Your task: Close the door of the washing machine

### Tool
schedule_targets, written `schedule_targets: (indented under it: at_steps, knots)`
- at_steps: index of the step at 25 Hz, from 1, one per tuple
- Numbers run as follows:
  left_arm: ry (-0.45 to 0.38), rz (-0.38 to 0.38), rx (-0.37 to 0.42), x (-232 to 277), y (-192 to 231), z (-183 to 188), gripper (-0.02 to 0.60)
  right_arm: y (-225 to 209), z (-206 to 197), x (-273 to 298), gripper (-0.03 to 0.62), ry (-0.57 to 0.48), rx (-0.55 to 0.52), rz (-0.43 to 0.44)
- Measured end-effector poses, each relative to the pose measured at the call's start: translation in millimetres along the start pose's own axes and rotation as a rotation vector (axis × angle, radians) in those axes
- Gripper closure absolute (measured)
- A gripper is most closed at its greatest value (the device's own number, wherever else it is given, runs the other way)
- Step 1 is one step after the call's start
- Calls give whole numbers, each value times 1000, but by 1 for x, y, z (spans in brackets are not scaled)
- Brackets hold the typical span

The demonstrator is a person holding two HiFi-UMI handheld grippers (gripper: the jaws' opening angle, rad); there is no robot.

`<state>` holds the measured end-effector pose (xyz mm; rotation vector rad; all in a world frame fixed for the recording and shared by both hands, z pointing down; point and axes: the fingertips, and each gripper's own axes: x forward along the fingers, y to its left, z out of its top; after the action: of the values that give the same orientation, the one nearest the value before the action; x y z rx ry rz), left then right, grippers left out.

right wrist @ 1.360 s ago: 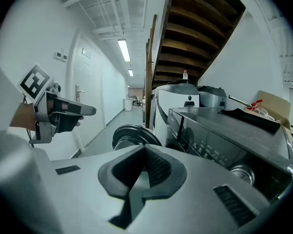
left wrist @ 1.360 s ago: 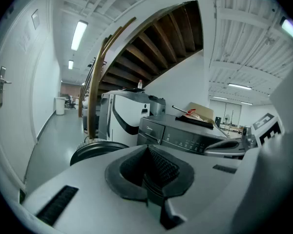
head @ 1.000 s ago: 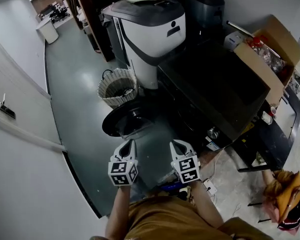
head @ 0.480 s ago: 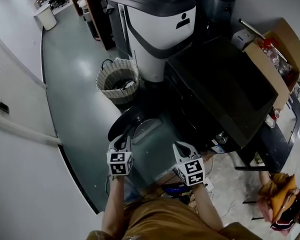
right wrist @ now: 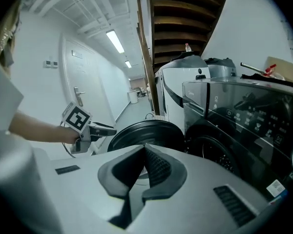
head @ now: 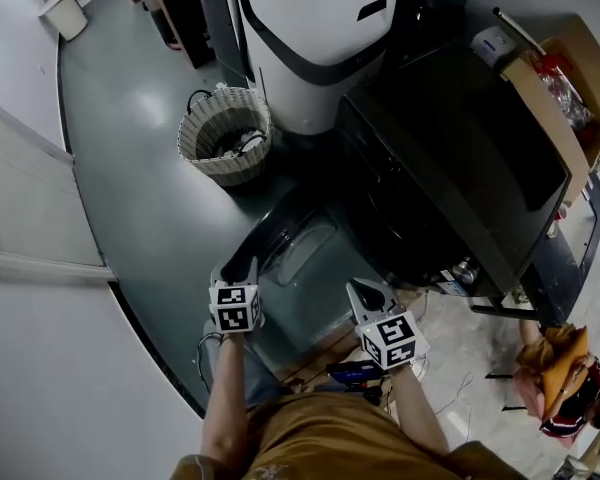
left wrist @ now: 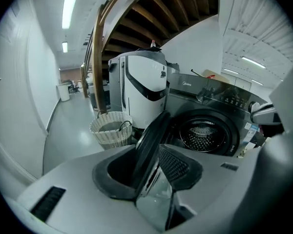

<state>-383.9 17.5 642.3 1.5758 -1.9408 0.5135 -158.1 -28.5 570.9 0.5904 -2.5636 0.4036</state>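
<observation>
The dark front-loading washing machine (head: 450,158) stands at the right, its round door (head: 290,243) swung wide open toward the floor space. My left gripper (head: 237,268) is at the door's outer edge. In the left gripper view its jaws are opening, and the door rim (left wrist: 154,135) runs between them without either pad pressing on it. The steel drum (left wrist: 202,133) shows behind the rim. My right gripper (head: 365,290) hangs in front of the machine, shut on nothing. In the right gripper view its tips (right wrist: 142,172) meet, with the door (right wrist: 144,133) beyond.
A wicker basket (head: 225,133) sits on the floor just beyond the door. A tall white and grey appliance (head: 310,38) stands beside the washer. A cardboard box (head: 570,78) rests at the far right. A white wall (head: 40,268) runs along the left.
Both grippers have sunk and moved forward toward the open door. The left one has reached the door's edge. The head view has tipped closer to the washer.
</observation>
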Motion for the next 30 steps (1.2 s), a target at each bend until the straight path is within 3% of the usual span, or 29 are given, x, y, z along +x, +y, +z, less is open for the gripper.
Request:
schedule_targets:
  at_steps: [13,19,30]
  knots:
    - [11,-144,-53,40,13,-6,376,9,6,50,580,34,14,-1]
    - [43,-155,-29,47,16,-9,393,25,12,63,580,10,40,58]
    - [49,-131,-38,46,17,-9,391,16,3,61,580,35,18,17]
